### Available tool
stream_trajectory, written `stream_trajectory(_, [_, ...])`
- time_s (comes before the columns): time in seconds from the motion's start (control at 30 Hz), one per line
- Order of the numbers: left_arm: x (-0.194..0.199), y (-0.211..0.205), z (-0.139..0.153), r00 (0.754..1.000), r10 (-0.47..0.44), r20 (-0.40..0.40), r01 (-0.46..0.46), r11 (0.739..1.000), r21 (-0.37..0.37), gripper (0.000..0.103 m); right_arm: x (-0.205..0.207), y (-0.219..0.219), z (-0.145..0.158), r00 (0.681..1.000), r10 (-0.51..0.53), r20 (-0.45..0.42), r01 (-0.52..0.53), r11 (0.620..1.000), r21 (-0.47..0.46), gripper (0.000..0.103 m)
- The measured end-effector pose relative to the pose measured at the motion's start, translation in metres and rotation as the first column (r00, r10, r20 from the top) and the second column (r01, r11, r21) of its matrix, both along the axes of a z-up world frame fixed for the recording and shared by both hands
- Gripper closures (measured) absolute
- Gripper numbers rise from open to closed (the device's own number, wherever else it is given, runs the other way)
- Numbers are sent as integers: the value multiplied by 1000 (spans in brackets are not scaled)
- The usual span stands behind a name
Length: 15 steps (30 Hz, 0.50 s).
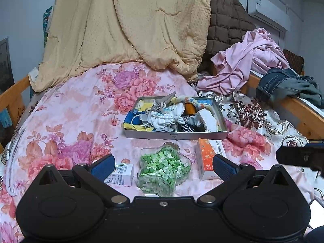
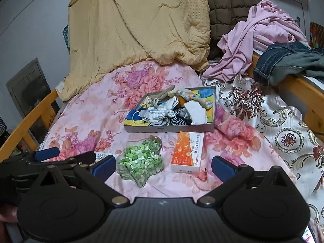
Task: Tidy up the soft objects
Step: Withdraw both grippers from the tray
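Note:
A grey tray (image 1: 176, 135) (image 2: 168, 129) sits mid-bed, filled with socks and small cloth pieces (image 1: 172, 115) (image 2: 168, 111). In front of it lie a star-shaped clear jar of green paper stars (image 1: 164, 170) (image 2: 141, 162), an orange-and-white box (image 1: 208, 158) (image 2: 188, 151) and a small white box (image 1: 121, 175). My left gripper (image 1: 163, 167) hovers open just before the jar, nothing between its blue pads (image 1: 102, 167). My right gripper (image 2: 162, 167) is open too, near the jar and orange box, holding nothing. The left gripper (image 2: 46, 154) shows at the right wrist view's left edge.
The bed carries a pink floral sheet (image 1: 70, 111). A tan quilt (image 1: 131, 30) and brown padded coat (image 1: 228, 20) pile at the back. Pink clothes (image 1: 249, 58) and jeans (image 1: 283, 83) hang over the wooden rail (image 1: 299, 105) on the right. A patterned satin cover (image 2: 273, 117) lies right.

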<state>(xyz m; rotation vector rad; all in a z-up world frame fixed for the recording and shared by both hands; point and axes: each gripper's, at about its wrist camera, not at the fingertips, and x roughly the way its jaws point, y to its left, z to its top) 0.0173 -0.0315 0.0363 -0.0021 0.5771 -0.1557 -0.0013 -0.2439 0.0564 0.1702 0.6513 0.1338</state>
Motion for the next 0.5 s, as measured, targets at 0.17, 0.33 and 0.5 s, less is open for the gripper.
stream_trajectory(0.17, [1,3,0,1000,10,2,-10,1000,-13,1,1,-1,1,1000,-6,5,6,1000,-2,0])
stream_trajectory(0.33, [1,2,0,1000,11,2,-11,1000,-12,1,6,-3,0,1000,-16,1,16,1000,-4,0])
stream_trajectory(0.5, [1,3,0,1000,15,4,-15,1000,-12,1,9,-4,-1,1000,-21,-5,21,1000,-10,0])
